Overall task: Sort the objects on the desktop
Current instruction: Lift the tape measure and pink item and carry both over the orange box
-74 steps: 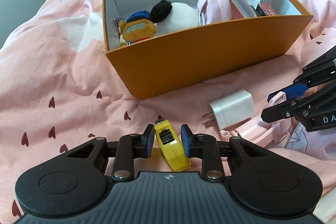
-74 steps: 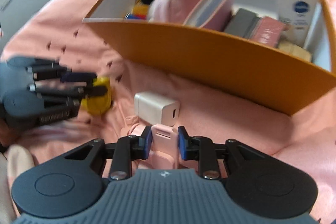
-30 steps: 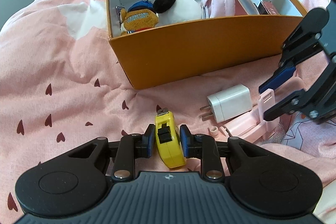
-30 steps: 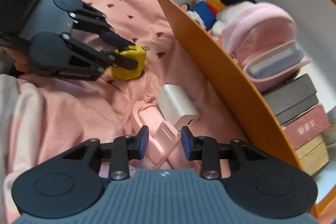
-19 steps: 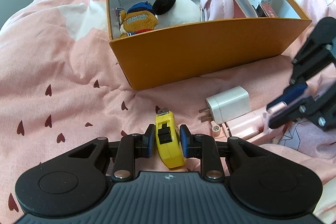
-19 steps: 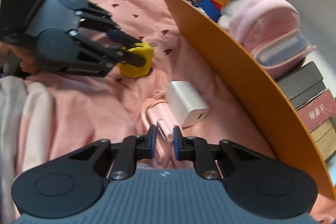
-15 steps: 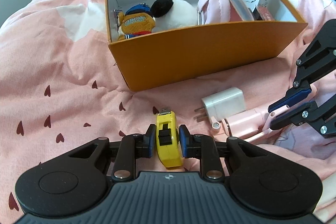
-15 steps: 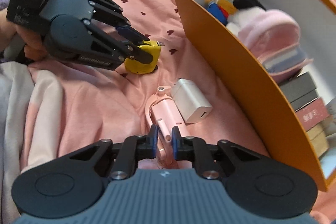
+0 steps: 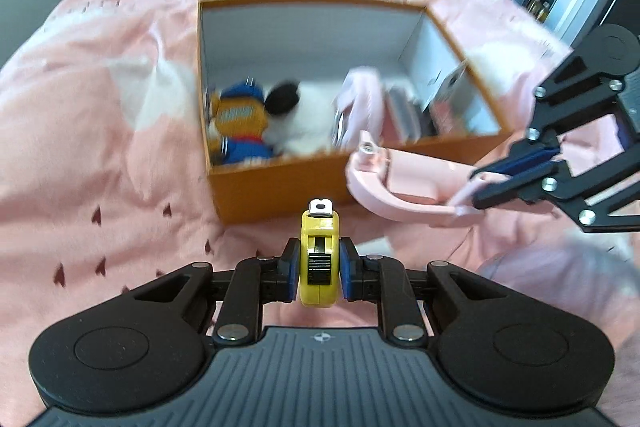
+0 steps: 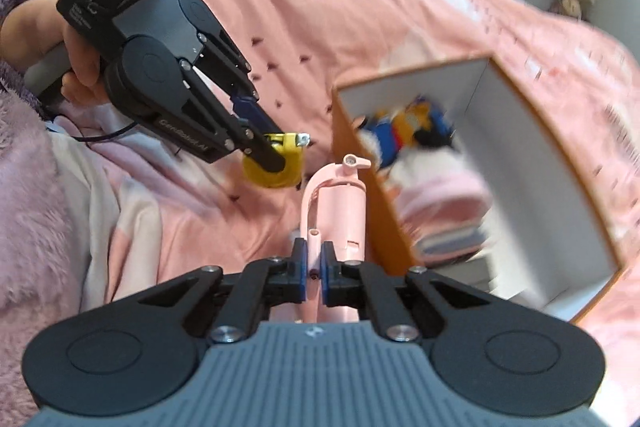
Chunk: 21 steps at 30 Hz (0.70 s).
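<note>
The small yellow plastic tape measure (image 9: pixel 319 259) is now off the pink heart-printed bedspread (image 9: pixel 100 155), where it lay a second ago; the left gripper (image 9: pixel 319 269) has it clamped between its blue pads, the jaws closing further on its sides, and carries it in the air short of the near wall of the orange cardboard box (image 9: pixel 280 183). Beside it, the pink plastic handheld device with a curved handle (image 9: pixel 404 183) has likewise left the bedding: the right gripper (image 10: pixel 314 267) is pinched tight on a thin tab at its rear, and the body juts out over the box's near right corner. The white charger that sat next to both is hidden or too blurred to find. Inside the box, a blue-and-orange plush toy (image 9: pixel 240 123) fills the near left corner. With both pieces lifted together, what remains looks like carrying them over the rim and releasing them inside.
</note>
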Available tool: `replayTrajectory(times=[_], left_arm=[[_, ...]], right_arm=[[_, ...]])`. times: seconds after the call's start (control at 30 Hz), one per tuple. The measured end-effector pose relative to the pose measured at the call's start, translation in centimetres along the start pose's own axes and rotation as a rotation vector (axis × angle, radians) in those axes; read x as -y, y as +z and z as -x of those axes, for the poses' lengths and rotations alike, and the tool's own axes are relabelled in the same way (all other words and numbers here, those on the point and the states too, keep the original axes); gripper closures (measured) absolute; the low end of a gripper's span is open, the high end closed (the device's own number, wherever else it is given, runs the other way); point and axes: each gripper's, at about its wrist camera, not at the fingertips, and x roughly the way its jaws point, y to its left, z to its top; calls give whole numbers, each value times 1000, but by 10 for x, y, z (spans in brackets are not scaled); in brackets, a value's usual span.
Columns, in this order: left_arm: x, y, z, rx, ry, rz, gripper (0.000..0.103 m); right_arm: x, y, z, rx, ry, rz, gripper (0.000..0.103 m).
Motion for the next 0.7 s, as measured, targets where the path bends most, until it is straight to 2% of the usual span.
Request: replayTrajectory(times=[0.17,0.4,0.53,0.7], left_arm=[[-2,23,30,94,-33,5,81],[-9,68,40,219,25,-7,81],[-18,93,25,236,37,19,81],[-26,117,-8,207,55,26,81]], right_arm=[[2,22,29,28,-78,107,97],[30,48,43,19,-229,221,97],[54,49,28,-3,-275,253,97],[90,51,-12,-28,-281,288,97]])
